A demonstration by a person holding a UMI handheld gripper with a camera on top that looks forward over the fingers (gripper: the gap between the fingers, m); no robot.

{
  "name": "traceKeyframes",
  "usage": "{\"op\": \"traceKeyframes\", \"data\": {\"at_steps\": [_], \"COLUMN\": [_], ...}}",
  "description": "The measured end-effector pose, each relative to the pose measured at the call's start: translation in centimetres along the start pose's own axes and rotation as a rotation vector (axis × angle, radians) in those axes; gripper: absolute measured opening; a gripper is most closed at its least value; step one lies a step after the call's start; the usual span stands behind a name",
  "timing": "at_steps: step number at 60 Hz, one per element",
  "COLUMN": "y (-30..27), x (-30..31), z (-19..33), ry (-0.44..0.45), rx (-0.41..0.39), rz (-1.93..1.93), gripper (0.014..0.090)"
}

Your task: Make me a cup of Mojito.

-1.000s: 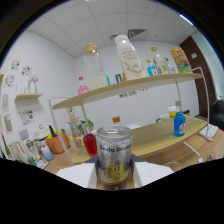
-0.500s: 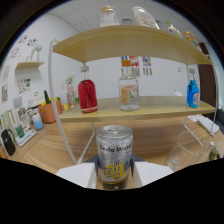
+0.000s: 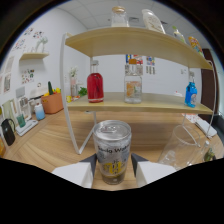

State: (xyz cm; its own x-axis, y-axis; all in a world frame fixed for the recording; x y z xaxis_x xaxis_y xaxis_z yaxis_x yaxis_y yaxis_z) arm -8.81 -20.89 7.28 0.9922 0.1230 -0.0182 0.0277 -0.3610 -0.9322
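A silver soda water can (image 3: 112, 151) with a yellow label stands upright between my fingers, and my gripper (image 3: 113, 170) is shut on it, holding it above the wooden table. To the right of the can, low on the table, stands a clear empty glass (image 3: 183, 147). Beyond the can rises a two-tier wooden shelf (image 3: 145, 104). On its lower board stand a red bottle (image 3: 95, 87), a clear jar (image 3: 133, 85) and a blue bottle (image 3: 191, 94).
A white shelf post (image 3: 68, 107) stands just left of the can. Clear bottles (image 3: 120, 16) sit on the top board. An orange pot with a plant (image 3: 51, 101) and small items line the left wall. A white object (image 3: 205, 124) lies at the far right.
The can stays in my grip while the view has dropped and moved closer to the shelf. The lower board and the glass now loom larger; the shelf has shifted leftward.
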Motion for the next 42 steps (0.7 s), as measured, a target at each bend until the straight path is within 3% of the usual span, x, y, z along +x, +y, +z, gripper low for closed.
{"op": "traceKeyframes", "data": {"at_steps": [3,6,24,42], "y": [0.3,0.1,-3.5,-1.0], "x": [0.1,-0.2,0.0,6.1], "z": [-0.5,-1.2,-9.1,-14.9], "ry": [0.011,0.016,0.048,0.162], "rx": [-0.025,-0.042,-0.088,-0.183], "rz": [0.006,0.013,0.029,0.023], "gripper": [0.0665,0.0856,0.0859,0.0858]}}
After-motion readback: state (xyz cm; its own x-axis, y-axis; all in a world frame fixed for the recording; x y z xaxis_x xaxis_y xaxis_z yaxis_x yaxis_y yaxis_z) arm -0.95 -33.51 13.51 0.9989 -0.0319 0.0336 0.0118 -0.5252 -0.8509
